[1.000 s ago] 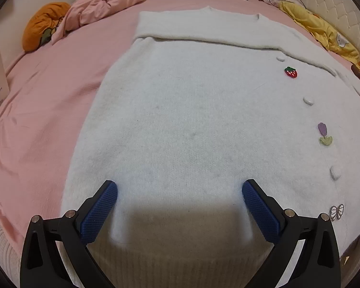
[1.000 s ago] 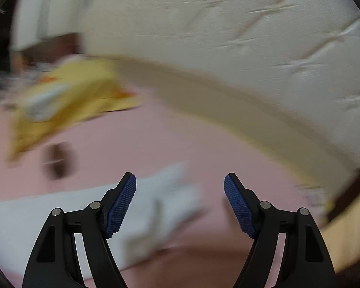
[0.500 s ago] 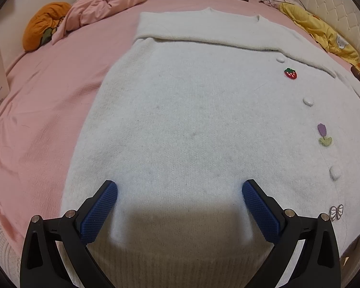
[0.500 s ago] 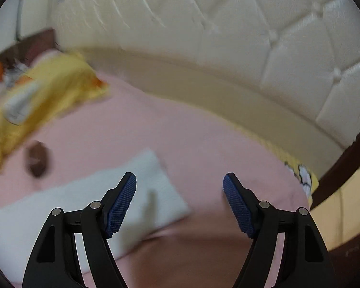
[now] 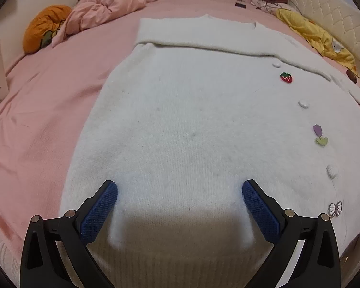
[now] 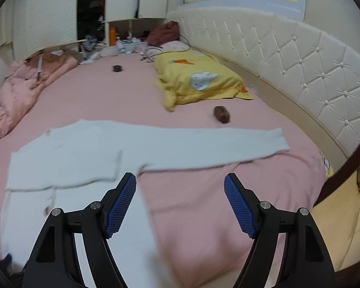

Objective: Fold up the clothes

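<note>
Left wrist view: left gripper (image 5: 180, 193) w/ jaws wide, nothing between the blue pads, tips resting on or just above the white cardigan (image 5: 204, 120) near its ribbed hem. Cardigan lies flat on the pink bedsheet (image 5: 48, 120), front up, w/ one sleeve already folded across the chest below the neckline. Button line runs down the right side w/ a strawberry patch (image 5: 286, 77) and a purple tulip patch (image 5: 319, 134). Crumpled pink duvet (image 5: 108, 12) and orange cushion (image 5: 45, 27) sit well apart at the far left; yellow blanket (image 5: 319, 36) along the far right.

Right wrist view: right gripper (image 6: 180, 201) also wide, empty, hanging above the sheet just beside the cardigan's body edge. The other sleeve (image 6: 204, 144) stretches straight out over the sheet toward the tufted headboard (image 6: 300, 52), not yet folded; a small brown object (image 6: 221, 114) lies just beyond it. View is a bit blurred.

Risks, as judged: fluffy knit is thick and slippery, so a shallow pinch at the cuff could slip mid-carry and drop the sleeve crooked. Pinching too deep could grab the sheet too and drag it. If the left gripper doesn't pin the hem, pulling the sleeve across could shift the whole body and undo the first fold.
</note>
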`<state>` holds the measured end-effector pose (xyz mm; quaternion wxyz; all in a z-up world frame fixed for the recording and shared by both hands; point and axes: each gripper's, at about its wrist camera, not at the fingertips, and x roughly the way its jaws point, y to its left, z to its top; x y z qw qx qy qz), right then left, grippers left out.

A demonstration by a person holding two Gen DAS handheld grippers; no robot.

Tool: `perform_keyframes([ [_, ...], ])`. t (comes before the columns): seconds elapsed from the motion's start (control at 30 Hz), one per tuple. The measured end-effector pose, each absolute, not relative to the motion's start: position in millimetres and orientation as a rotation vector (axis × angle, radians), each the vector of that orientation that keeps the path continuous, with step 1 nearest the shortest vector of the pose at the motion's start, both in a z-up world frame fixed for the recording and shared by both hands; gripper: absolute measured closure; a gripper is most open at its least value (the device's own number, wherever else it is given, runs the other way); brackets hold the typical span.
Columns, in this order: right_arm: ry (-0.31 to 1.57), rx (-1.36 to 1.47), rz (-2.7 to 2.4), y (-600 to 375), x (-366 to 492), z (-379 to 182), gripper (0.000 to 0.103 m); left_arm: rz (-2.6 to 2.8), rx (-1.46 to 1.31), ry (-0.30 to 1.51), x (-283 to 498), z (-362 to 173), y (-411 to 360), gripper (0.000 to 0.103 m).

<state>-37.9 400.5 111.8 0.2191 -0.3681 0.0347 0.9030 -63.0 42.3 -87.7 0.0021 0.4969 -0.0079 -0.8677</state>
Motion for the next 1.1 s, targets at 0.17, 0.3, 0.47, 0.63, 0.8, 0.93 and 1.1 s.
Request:
perform_keyframes([
  [0.17,0.029,-1.059,2.48,358.4,-34.2,101.3,0.027,-2.748,1.554,-0.022,-61.2,-86.5,40.0,0.0],
  [0.3,-0.028,-1.088,2.482,345.6,-32.1,98.9,0.027,-2.746,1.561,-0.02,-63.5,-85.5,38.0,0.0],
  [0.47,-0.023,-1.101,2.5,345.9,-34.2,98.7,0.027,-2.746,1.564,-0.026,-64.9,-84.8,35.9,0.0],
  [0.63,0.015,-1.106,2.521,348.6,-36.9,96.7,0.027,-2.744,1.545,-0.094,-63.0,-80.5,41.5,0.0],
  [0.8,0.059,-1.113,2.546,354.6,-41.7,89.1,0.027,-2.815,1.384,-0.242,-58.0,-48.7,53.6,0.0],
  [0.93,0.126,-1.135,2.554,365.6,-42.9,76.7,0.027,-2.921,1.353,-0.223,-74.4,-17.1,72.8,0.0],
  [1.1,0.205,-1.152,2.552,384.3,-36.3,60.9,0.027,-3.055,1.346,-0.421,-130.5,4.2,141.4,0.0],
])
